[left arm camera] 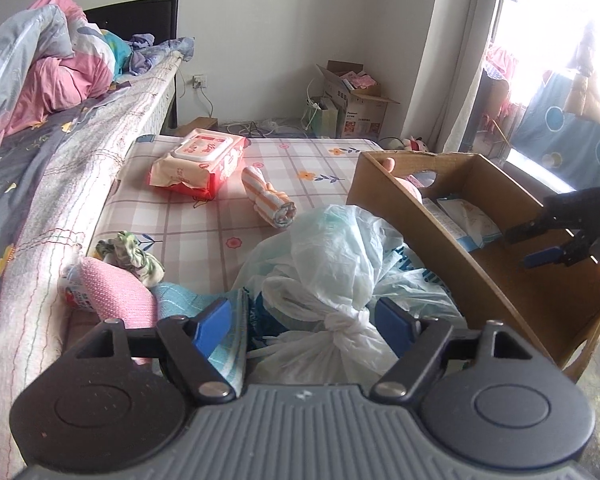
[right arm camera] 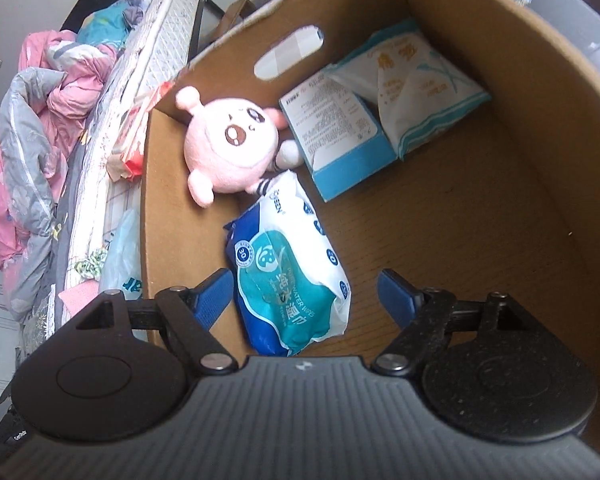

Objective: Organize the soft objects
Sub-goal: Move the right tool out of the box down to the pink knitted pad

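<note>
Two handheld grippers work over a checked floral mattress [left arm camera: 204,232]: the left gripper [left arm camera: 306,322] hovers with jaws spread on either side of a knotted white plastic bag [left arm camera: 332,264], pads not pressing it, while the right gripper [right arm camera: 306,292] hangs with jaws apart above a blue-and-white wet-wipes pack [right arm camera: 292,276] lying in the brown cardboard box [right arm camera: 480,200] beside a pink plush toy [right arm camera: 228,148].

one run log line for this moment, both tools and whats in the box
left tool: open, astride knotted plastic bag | right tool: open over wipes pack | cardboard box: pink plush, wipes pack, tissue packs
</note>
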Motion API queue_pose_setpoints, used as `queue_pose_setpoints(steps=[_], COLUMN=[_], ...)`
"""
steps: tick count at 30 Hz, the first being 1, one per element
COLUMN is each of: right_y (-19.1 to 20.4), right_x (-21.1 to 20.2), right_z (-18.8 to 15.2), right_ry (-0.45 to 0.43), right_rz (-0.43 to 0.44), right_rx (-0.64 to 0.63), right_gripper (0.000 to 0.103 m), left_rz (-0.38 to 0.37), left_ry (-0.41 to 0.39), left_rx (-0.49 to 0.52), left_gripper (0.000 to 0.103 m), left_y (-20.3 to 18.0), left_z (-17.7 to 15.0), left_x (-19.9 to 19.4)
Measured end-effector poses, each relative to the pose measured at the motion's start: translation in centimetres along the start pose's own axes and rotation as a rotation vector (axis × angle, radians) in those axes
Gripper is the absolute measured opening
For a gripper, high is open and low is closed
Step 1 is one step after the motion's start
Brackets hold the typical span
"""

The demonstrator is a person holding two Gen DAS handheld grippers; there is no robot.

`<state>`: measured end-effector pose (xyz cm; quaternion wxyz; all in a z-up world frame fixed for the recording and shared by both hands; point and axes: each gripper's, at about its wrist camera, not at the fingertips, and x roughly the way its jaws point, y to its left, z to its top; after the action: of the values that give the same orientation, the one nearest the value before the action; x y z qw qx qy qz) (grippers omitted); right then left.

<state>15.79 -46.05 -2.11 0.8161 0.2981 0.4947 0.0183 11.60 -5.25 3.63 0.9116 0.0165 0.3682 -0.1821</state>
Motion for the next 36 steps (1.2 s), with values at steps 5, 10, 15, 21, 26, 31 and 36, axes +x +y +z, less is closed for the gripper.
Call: queue_pose_setpoints(steps=[5,10,15,21,26,31,36], right_y=[3.0,8.4,14.9,21.5,24.7,25.5,25.5], right_x=[-4.0,-3.5,-0.7,4.5,10.1,13.8,15.5], right_z=[-0.7,-1.6,-3.3,-4.9,-5.8,-6.9,-6.9], right_ry=[-0.113,-0.101,-0.008,0.124,0.212,0.264,0.287], right_rz=[0.080,0.230,0.385,0.491,0.537,0.559,0.588], right_rx=[-0.059,-0.113,-0.153,-0.160,-0.086,-0.022,0.004], right_gripper=[0.080,0.080,0.080,0.079,0.074,0.072,0.073], left_rz=[0.053,0.109,0.153,0.199,0.220,0.201,0.138], left_ry=[-0.024,-0.034,-0.016,0.000,0.056,0.080,0.032], left_rx=[-0.018,-0.060,-0.114,-0.187,-0.231,-0.293,-0.291], left_gripper=[0.081,0.080,0.074,0.058,0.045,0.011,0.000], left_y=[2.1,4.4,6.4,9.6,12.0,13.8,14.2], left_z=[-0.7,-1.2,-1.4,-0.8,0.4,0.4,0.4], left_x=[-1.5,-2.2,-1.7,0.1,3.2,4.7,2.9])
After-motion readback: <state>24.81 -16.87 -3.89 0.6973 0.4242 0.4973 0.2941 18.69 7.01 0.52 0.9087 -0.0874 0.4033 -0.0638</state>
